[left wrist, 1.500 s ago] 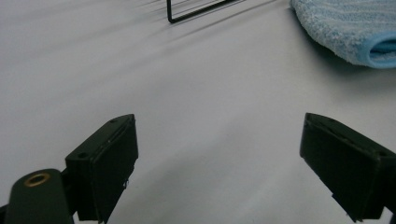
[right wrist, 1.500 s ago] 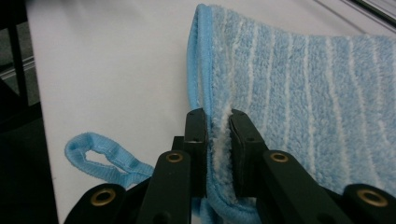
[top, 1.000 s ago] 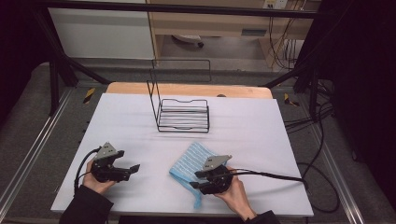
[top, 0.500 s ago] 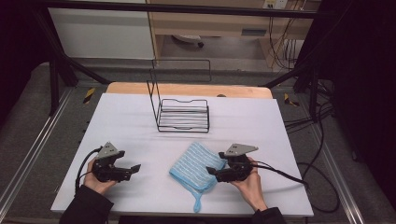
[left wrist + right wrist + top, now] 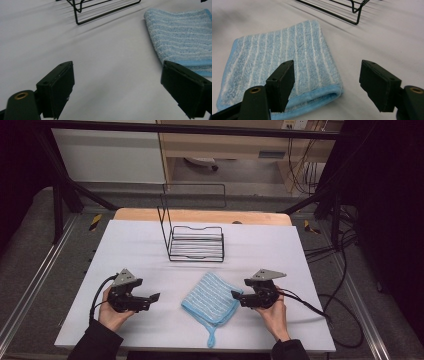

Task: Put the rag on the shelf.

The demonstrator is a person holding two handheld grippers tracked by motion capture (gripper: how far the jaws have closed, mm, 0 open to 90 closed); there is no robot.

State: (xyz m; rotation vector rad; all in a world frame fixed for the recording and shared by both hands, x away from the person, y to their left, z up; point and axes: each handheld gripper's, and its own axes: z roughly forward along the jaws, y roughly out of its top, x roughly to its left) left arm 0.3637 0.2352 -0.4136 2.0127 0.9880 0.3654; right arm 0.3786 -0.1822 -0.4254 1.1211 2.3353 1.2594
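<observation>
Cloth (image 5: 211, 297): one; blue, white-striped terry, folded flat on the table (image 5: 300, 260) between the two grippers, in front of the rack (image 5: 196, 243).
Cloth loop: one hanging loop (image 5: 211, 340) trailing off the near corner toward the table edge.
Handling: judged soft, light, limp; likely to sag and unfold if lifted by one layer. Not fragile, not slippery.
Grip point: best at the folded right edge (image 5: 322, 96), pinching all layers together; a second pinch at the opposite edge advised to keep the fold.
Right gripper (image 5: 239, 297): jaws apart, nothing between the pads; jaws just opened wide, then closed back a little. Tips just beside the cloth's right corner; touching or not, cannot tell.
Left gripper (image 5: 153, 298): jaws wide apart, empty, near the cloth's left side, clear of it.
Rack: one, black wire, empty, upright handle at its left.
Count: cloth one, rack one, grippers two.
</observation>
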